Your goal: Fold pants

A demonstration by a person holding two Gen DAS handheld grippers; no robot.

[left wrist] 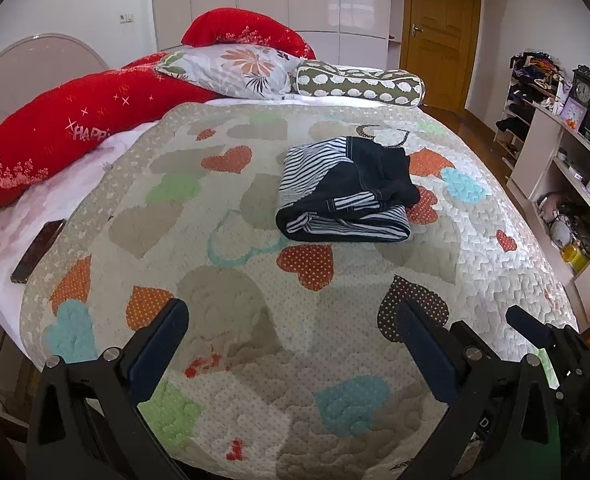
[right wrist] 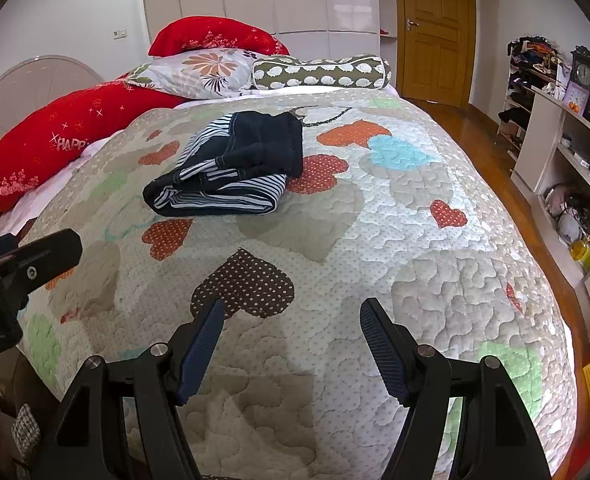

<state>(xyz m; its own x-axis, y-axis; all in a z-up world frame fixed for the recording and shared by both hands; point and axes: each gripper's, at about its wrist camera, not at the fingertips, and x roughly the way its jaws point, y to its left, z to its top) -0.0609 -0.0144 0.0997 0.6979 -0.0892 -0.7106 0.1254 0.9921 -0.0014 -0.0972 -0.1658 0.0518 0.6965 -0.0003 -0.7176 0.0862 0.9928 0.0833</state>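
Note:
The pants (left wrist: 345, 192), dark navy with blue-and-white striped lining, lie folded in a compact bundle on the heart-patterned quilt (left wrist: 235, 272) in the middle of the bed. They also show in the right wrist view (right wrist: 231, 172). My left gripper (left wrist: 291, 320) is open and empty, held low over the quilt's near part, well short of the pants. My right gripper (right wrist: 291, 320) is open and empty, near the bed's front edge, to the right of the left one. The right gripper's finger (left wrist: 531, 326) shows in the left wrist view, and the left gripper (right wrist: 27, 260) in the right wrist view.
Red pillows (left wrist: 75, 128), a floral pillow (left wrist: 235, 68) and a bolster (left wrist: 359, 82) lie at the bed's head. A dark phone (left wrist: 39, 250) lies on the sheet at the left. Shelves with clutter (left wrist: 567, 184) stand at the right, a wooden door (left wrist: 439, 32) behind.

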